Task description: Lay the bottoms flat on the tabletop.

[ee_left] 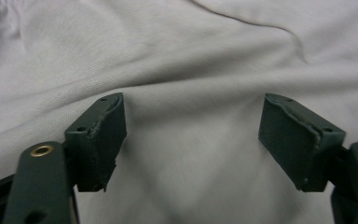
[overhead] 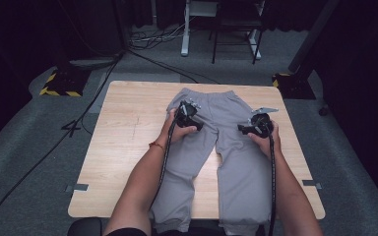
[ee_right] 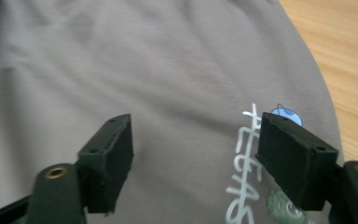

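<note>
**Grey trousers flat on table, both grippers over the hips, no grasp yet**

Nearest the high camera: two forearms entering from the bottom edge, cables trailing back along them. Beyond, grey trousers (overhead: 211,142) spread flat on the wooden table (overhead: 123,128), waistband at the far end, leg cuffs hanging just over the near edge. Legs apart, a wedge of bare wood between them.

Left gripper (overhead: 187,114) over the left hip of the garment, just below the waistband. Jaws wide apart in the left gripper view, soft wrinkled cloth (ee_left: 191,140) beneath, nothing pinched between the pads.

Right gripper (overhead: 257,125) over the right hip. Jaws likewise spread, cloth below the gap, no hold on it.

Progress, as judged: garment laid out and mostly smooth; no fold started, no fabric lifted. Grasping and folding, if that is the work in hand, all still ahead.

View differences: right gripper view catches a white printed logo (ee_right: 244,186) with a small blue and green figure near the trouser edge, and table wood past that edge. Left gripper view gives the creases near the waistband. High view alone gives the whole layout and both hands.
</note>
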`<state>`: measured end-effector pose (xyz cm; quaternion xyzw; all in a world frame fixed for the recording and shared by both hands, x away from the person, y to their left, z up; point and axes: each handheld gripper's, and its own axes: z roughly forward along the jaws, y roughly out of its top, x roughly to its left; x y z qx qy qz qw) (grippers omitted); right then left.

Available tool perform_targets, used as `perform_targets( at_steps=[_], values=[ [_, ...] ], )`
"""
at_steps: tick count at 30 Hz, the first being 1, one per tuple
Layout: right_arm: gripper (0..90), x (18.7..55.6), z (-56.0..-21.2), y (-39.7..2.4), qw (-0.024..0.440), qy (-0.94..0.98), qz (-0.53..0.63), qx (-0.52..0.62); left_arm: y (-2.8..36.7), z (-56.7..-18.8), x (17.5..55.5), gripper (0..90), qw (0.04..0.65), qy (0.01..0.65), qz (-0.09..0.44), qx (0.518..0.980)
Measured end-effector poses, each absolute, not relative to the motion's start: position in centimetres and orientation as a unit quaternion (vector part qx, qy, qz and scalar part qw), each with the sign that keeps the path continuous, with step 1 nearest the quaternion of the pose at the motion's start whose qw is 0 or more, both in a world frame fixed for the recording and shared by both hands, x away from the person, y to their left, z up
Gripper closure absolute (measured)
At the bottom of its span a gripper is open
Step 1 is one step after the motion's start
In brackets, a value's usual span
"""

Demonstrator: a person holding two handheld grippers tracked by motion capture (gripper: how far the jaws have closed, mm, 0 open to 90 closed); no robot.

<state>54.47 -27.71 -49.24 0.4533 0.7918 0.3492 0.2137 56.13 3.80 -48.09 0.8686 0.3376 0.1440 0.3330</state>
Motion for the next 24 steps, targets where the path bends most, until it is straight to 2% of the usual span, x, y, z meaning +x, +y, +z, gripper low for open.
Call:
perform_targets(
  at_steps=[3, 9, 10, 14, 15, 17, 24],
  values=[
    [27.6, 52.1, -47.8, -27.2, 0.202, 0.806, 0.364, 0.422, 5.5, -46.6, 52.9, 21.0, 0.365, 0.300, 0.129, 0.872],
    [27.8, 45.1, -46.0, -26.3, 0.151, 0.827, 0.402, 0.364, 9.3, -46.6, 45.4, 21.3, 0.355, 0.248, 0.120, 0.893],
    [27.7, 43.7, -45.9, -25.9, 0.155, 0.837, 0.391, 0.351, 9.9, -46.7, 44.2, 21.6, 0.351, 0.245, 0.121, 0.895],
    [28.4, 39.7, -46.2, -25.3, 0.160, 0.857, 0.371, 0.319, 12.0, -47.3, 40.2, 23.1, 0.358, 0.232, 0.110, 0.898],
    [28.5, 38.8, -46.4, -25.3, 0.156, 0.861, 0.370, 0.312, 12.2, -47.9, 38.9, 26.1, 0.341, 0.230, 0.120, 0.904],
    [28.0, 37.4, -47.0, -25.1, 0.154, 0.868, 0.359, 0.307, 12.4, -48.8, 37.2, 25.5, 0.319, 0.211, 0.125, 0.915],
    [26.4, 34.1, -48.8, -24.7, 0.137, 0.889, 0.323, 0.294, 13.2, -49.4, 33.9, 25.7, 0.331, 0.226, 0.112, 0.909]
  ],
)
